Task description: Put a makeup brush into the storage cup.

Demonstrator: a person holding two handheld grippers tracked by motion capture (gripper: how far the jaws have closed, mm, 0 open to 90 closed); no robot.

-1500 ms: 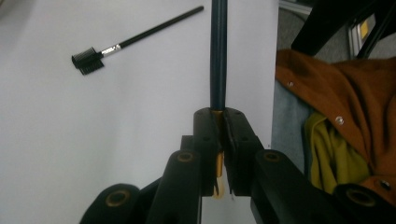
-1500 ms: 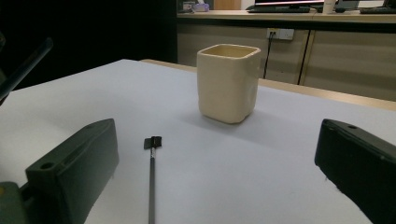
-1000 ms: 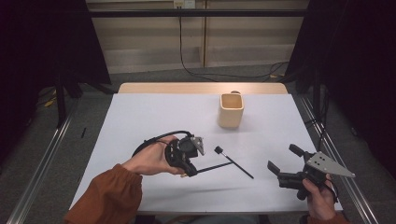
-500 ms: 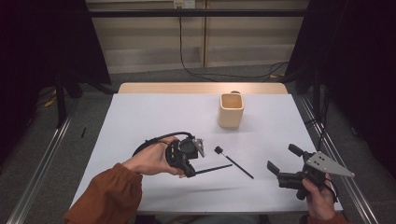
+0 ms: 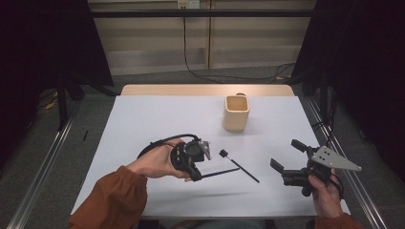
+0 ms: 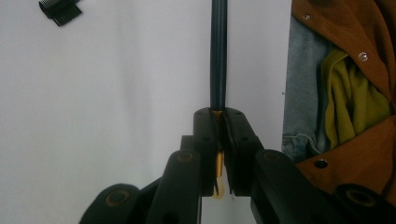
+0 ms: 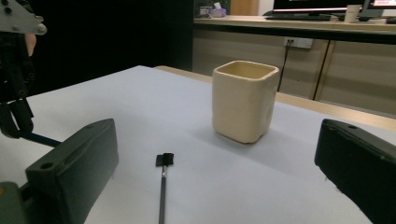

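My left gripper [image 5: 197,175] is near the table's front, left of centre, lying on its side in a hand. It is shut on one end of a thin dark stick [image 6: 218,51] with a gold part between the jaws; the stick [image 5: 220,172] points right, just above the white table [image 5: 157,114]. A second thin black brush [image 5: 239,166] lies flat close by, its small head [image 7: 164,159] towards the cup. My right gripper [image 5: 287,155] is at the front right, open, with nothing between its fingers [image 7: 70,172]. A cream square cup [image 5: 236,112] stands upright farther back.
The table's wooden far edge [image 5: 205,89] runs behind the cup. Metal rails [image 5: 329,138] flank both sides. A person's brown jacket and jeans [image 6: 345,93] are at the near table edge in the left gripper view. Bare white surface lies left of the cup.
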